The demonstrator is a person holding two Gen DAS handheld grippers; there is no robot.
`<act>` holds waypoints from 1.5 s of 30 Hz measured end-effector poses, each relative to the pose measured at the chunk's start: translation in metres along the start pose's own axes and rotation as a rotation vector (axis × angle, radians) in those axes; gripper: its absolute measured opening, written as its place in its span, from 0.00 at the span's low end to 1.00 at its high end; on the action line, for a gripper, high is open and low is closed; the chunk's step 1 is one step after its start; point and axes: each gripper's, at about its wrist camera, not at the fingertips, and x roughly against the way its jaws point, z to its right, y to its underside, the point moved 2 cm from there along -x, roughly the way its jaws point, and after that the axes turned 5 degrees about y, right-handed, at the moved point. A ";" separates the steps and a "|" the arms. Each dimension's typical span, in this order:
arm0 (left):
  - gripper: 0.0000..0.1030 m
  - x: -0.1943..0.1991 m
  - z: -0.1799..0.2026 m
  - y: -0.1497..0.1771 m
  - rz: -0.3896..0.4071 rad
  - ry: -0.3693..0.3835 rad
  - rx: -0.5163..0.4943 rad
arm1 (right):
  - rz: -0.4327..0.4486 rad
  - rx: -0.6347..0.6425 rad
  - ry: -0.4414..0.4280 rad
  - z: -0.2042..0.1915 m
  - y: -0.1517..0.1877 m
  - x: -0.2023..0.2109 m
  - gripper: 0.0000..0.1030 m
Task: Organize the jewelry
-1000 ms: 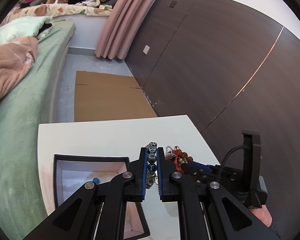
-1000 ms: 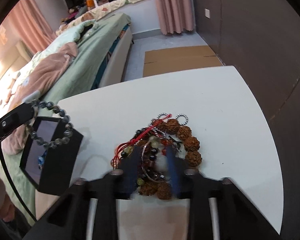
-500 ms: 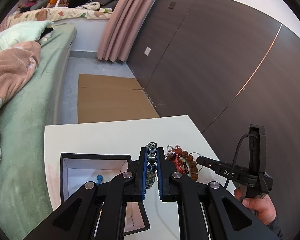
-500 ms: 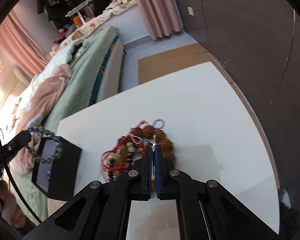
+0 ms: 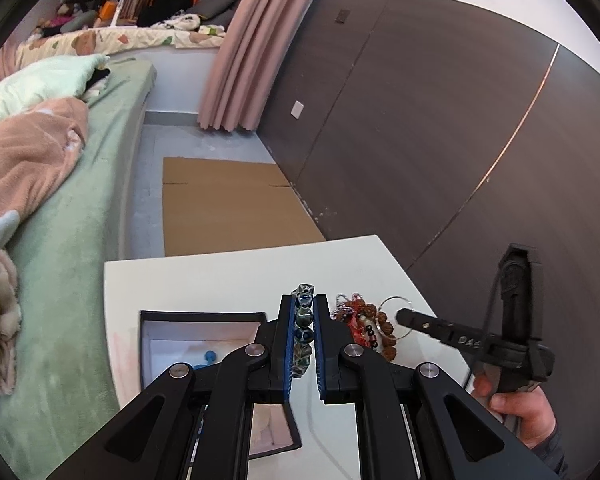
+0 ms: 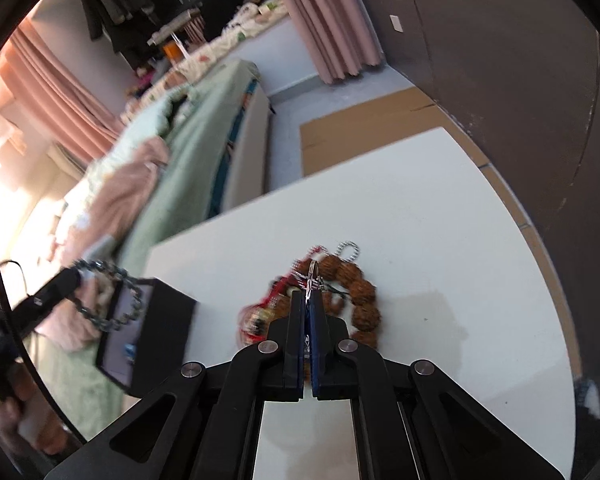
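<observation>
item: left gripper (image 5: 304, 334) — clamped on a dark glass-bead bracelet (image 5: 303, 320), the loop dangling over the open black box (image 5: 204, 313) that sits just below and to its left. item: right gripper (image 6: 309, 334) — pinched tight on a thin silver ring (image 5: 396, 316), raised just above the jewelry pile (image 6: 332, 292) lying straight ahead of its tips. step in hand, as judged: lift the ring free of the tangle. best done slowly and straight up — red cord and brown seed beads sit against it and could snag and drag along. box interior shows one small blue piece (image 5: 209, 356); plenty of room inside. open white counter (image 6: 440, 240) spreads beyond and right of the right gripper; its near-left edge drops toward the bed (image 5: 72, 240), so carry low across to the box, clear of the left gripper's hanging loop.
</observation>
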 end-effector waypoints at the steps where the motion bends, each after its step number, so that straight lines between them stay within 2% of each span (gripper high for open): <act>1: 0.08 0.002 -0.003 0.000 -0.004 -0.004 0.010 | 0.007 -0.004 -0.019 -0.001 0.000 0.003 0.03; 8: 0.09 0.017 -0.019 0.000 -0.004 -0.077 0.047 | 0.064 0.010 -0.174 -0.028 0.002 0.023 0.03; 14: 0.12 0.014 -0.032 0.008 -0.039 -0.088 0.072 | 0.050 0.049 -0.276 -0.060 0.010 0.021 0.03; 16: 0.30 0.011 -0.037 0.009 -0.056 -0.077 0.092 | 0.044 0.068 -0.302 -0.072 0.012 0.019 0.03; 18: 0.87 0.014 -0.040 0.009 -0.047 -0.096 0.101 | 0.035 0.081 -0.321 -0.082 0.014 0.017 0.03; 19: 0.93 0.016 -0.041 0.008 -0.033 -0.099 0.104 | 0.029 0.084 -0.334 -0.086 0.015 0.016 0.03; 27: 0.94 0.033 -0.055 -0.003 0.019 -0.141 0.130 | -0.020 0.146 -0.400 -0.126 0.013 0.005 0.03; 34: 0.94 0.056 -0.080 -0.007 0.064 -0.183 0.177 | -0.054 0.238 -0.368 -0.164 0.010 -0.013 0.04; 36: 0.94 0.062 -0.089 -0.007 0.076 -0.200 0.195 | -0.124 0.226 -0.366 -0.162 0.016 -0.029 0.16; 38: 0.94 0.065 -0.095 -0.005 0.084 -0.198 0.214 | -0.179 0.187 -0.343 -0.153 0.021 -0.040 0.78; 39: 0.94 0.065 -0.095 -0.005 0.084 -0.199 0.215 | -0.177 0.185 -0.325 -0.150 0.022 -0.041 0.90; 40: 0.94 0.064 -0.095 -0.005 0.079 -0.200 0.212 | -0.168 0.189 -0.317 -0.149 0.021 -0.040 0.95; 43: 0.94 0.060 -0.089 -0.006 0.073 -0.188 0.199 | -0.129 0.174 -0.322 -0.136 0.014 -0.025 0.95; 45: 0.94 0.057 -0.082 -0.007 0.071 -0.173 0.187 | -0.093 0.161 -0.293 -0.125 0.009 -0.015 0.95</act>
